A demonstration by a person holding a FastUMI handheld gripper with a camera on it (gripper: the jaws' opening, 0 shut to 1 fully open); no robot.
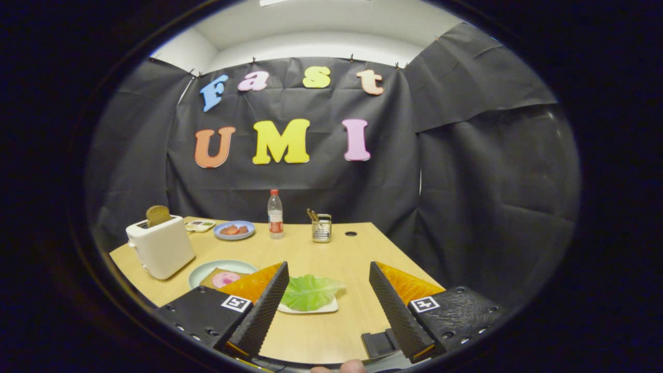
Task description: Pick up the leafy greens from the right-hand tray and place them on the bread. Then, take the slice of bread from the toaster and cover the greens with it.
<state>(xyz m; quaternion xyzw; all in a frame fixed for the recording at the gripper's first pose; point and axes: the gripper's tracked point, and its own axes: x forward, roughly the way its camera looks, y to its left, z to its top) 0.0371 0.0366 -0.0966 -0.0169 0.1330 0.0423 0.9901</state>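
Note:
A green lettuce leaf [310,291] lies on a small white tray [318,309], just ahead of my left finger and partly behind it. My gripper [329,273] is open and holds nothing; the leaf sits toward the left side of the gap. Left of the tray, a pale green plate [207,269] carries a bread slice with a pink ham round [226,279], partly hidden by my left finger. A white toaster [160,246] stands at the table's left corner with a brown bread slice [158,215] sticking up from its slot.
Farther back on the wooden table [331,248] stand a blue plate of red food [234,230], a small tray [200,225], a plastic bottle [275,214] and a metal utensil holder [321,228]. The table's right edge drops off near my right finger.

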